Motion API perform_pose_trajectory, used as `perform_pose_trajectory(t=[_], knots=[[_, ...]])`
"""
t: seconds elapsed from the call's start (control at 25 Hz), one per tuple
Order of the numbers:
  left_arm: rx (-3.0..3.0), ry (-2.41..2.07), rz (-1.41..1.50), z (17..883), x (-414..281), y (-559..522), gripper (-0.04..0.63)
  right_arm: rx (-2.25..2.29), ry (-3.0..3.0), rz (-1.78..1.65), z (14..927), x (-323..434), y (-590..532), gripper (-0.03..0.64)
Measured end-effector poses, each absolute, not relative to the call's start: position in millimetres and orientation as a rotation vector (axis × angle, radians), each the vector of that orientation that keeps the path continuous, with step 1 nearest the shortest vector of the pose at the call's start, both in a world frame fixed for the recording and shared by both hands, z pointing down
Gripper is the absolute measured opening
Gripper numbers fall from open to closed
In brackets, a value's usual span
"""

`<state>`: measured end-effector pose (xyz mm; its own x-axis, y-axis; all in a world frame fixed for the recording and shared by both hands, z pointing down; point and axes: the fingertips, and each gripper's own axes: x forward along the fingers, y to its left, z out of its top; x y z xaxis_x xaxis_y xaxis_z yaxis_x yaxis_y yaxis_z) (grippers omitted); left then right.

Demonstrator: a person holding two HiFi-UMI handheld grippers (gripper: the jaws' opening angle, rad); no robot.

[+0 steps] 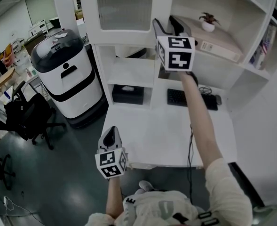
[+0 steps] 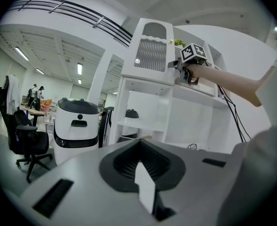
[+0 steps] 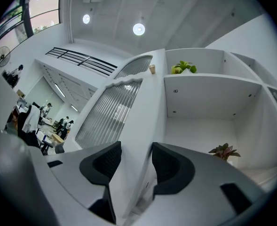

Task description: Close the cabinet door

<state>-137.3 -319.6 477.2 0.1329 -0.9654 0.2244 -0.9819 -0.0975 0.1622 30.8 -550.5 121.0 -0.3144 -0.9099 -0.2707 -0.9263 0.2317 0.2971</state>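
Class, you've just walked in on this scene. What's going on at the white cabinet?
A person works with a tool in each hand. The right tool is raised and clamped on the free edge of the cabinet door, a white door with a ribbed glass panel that is not yet shut. The left tool hangs low beside the desk, shut and empty.

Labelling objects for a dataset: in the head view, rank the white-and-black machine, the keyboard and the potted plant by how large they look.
1. white-and-black machine, clearly the largest
2. keyboard
3. potted plant, the smallest
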Motion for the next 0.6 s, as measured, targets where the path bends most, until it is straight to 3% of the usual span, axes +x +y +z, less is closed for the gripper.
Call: perform_pose_trajectory(t=[0.6], knots=[[2.211, -1.919, 0.101, 449.4, -132.5, -322.5, 0.005, -1.813, 2.48, 0.6, 111.9, 32.1, -538.5, 0.201]])
